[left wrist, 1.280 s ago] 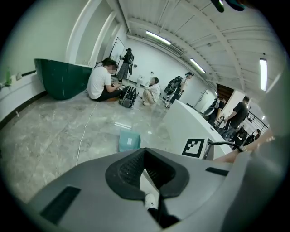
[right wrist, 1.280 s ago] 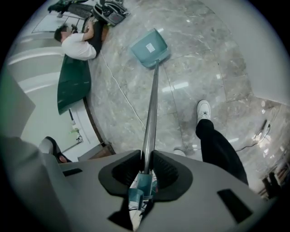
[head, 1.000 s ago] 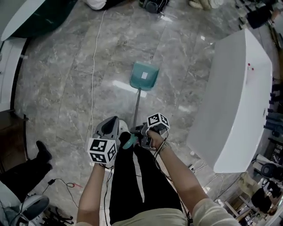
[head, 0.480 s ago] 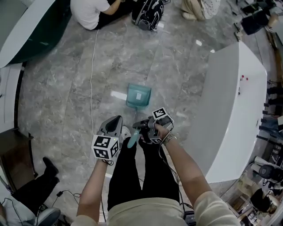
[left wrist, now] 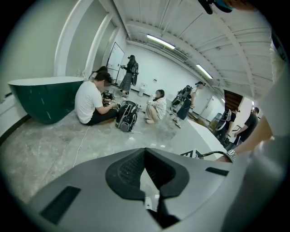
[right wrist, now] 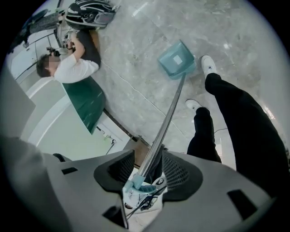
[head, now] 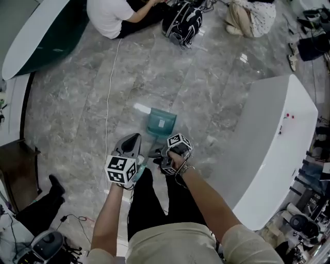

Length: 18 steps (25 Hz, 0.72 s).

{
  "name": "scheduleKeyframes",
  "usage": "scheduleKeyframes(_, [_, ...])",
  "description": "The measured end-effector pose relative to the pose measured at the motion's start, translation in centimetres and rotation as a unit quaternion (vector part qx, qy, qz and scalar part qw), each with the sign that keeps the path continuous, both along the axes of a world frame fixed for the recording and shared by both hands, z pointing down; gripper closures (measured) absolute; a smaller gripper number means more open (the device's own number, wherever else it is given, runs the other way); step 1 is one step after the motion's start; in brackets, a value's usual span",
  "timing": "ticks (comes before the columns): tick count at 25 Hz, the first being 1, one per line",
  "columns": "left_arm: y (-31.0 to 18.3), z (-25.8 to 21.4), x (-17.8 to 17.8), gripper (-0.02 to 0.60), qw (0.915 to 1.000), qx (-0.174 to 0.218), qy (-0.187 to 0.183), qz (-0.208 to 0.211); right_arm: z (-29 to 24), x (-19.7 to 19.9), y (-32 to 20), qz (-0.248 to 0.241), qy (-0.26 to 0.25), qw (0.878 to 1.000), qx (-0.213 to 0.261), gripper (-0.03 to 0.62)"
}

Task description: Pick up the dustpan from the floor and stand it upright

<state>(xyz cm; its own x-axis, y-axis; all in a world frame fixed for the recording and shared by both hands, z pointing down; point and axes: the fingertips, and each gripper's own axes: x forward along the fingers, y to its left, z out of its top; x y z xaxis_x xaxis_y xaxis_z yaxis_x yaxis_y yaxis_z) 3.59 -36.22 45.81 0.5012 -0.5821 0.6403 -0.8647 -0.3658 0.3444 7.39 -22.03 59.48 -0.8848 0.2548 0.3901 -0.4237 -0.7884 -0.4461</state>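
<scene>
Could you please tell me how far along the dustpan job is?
Done: the dustpan looks upright on the floor. In hand: the jaws of the right gripper have just been opening, and the handle stands loose between them. Left: withdraw, if it balances. The left gripper is shut and empty.

The dustpan (head: 161,122) stood on the floor (head: 77,113) just ahead of my feet. Its handle (right wrist: 167,113) rose back between the jaws of my right gripper (head: 155,153), which had just been opening and stood clear of it. My left gripper (head: 133,143) hung just left of that one. A table (head: 273,134) lay to the right and a bathtub (head: 31,36) far left. A seated person (head: 108,13) and a backpack (head: 183,20) were beyond.
</scene>
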Motion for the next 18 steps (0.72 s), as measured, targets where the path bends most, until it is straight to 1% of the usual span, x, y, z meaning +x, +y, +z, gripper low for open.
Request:
scheduleKeyframes(2, [-1.6, -0.5, -0.1, 0.574, 0.9997, 0.003, -0.004, -0.026, 0.1, 1.0, -1.7, -0.015, 0.002, 1.0, 0.004, 0.413])
scheduleKeyframes(3, [-2.3, -0.8, -0.2, 0.574, 0.9993, 0.006, -0.007, -0.036, 0.1, 1.6, -2.7, -0.026, 0.003, 1.0, 0.016, 0.413])
scheduleKeyframes(5, [-3.3, -1.4, -0.6, 0.574, 0.9984, 0.012, -0.014, -0.053, 0.0, 3.0, -5.1, -0.047, 0.021, 0.997, 0.06, 0.415])
scheduleKeyframes(6, [-3.6, -1.7, -0.9, 0.574, 0.9979, 0.014, -0.016, -0.061, -0.2, 3.6, -6.4, -0.059, 0.03, 0.994, 0.092, 0.416])
scheduleKeyframes(7, [-3.7, -2.0, -1.1, 0.574, 0.9974, 0.015, -0.016, -0.068, -0.6, 4.3, -7.6, -0.074, 0.037, 0.988, 0.131, 0.418])
scheduleKeyframes(8, [-3.8, -2.4, -1.2, 0.574, 0.9971, 0.016, -0.014, -0.073, -1.4, 4.9, -9.0, -0.092, 0.043, 0.979, 0.178, 0.448])
scheduleKeyframes(9, [-3.9, -3.1, -1.2, 0.574, 0.9968, 0.019, -0.011, -0.077, -2.5, 5.5, -10.4, -0.107, 0.05, 0.966, 0.232, 0.53])
scheduleKeyframes(10, [-4.0, -3.9, -1.1, 0.574, 0.9966, 0.025, -0.006, -0.078, -4.0, 6.0, -12.0, -0.117, 0.058, 0.948, 0.291, 0.579])
scheduleKeyframes(11, [-3.9, -5.0, -1.0, 0.574, 0.9965, 0.032, -0.002, -0.078, -5.8, 6.4, -13.6, -0.119, 0.067, 0.926, 0.352, 0.579])
scheduleKeyframes(12, [-3.8, -6.2, -1.0, 0.574, 0.9962, 0.04, -0.001, -0.077, -8.0, 6.8, -15.1, -0.112, 0.08, 0.9, 0.413, 0.579])
scheduleKeyframes(13, [-3.5, -7.4, -0.9, 0.574, 0.996, 0.046, -0.002, -0.076, -10.5, 7.0, -16.5, -0.101, 0.097, 0.868, 0.476, 0.579])
scheduleKeyframes(14, [-3.1, -8.6, -0.8, 0.574, 0.9959, 0.051, -0.005, -0.074, -13.2, 7.2, -17.7, -0.09, 0.117, 0.83, 0.539, 0.579])
scheduleKeyframes(15, [-2.6, -9.6, -0.6, 0.574, 0.996, 0.054, -0.01, -0.07, -16.0, 7.4, -18.5, -0.083, 0.138, 0.785, 0.598, 0.579])
scheduleKeyframes(16, [-2.1, -10.6, -0.3, 0.574, 0.9963, 0.057, -0.015, -0.064, -18.7, 7.4, -19.0, -0.081, 0.158, 0.739, 0.65, 0.579])
scheduleKeyframes(17, [-1.8, -11.4, 0.0, 0.574, 0.9965, 0.059, -0.017, -0.056, -21.2, 7.2, -19.3, -0.079, 0.176, 0.698, 0.689, 0.579])
scheduleKeyframes(18, [-1.5, -12.2, 0.4, 0.574, 0.9968, 0.062, -0.013, -0.049, -23.4, 6.9, -19.3, -0.078, 0.192, 0.666, 0.717, 0.579])
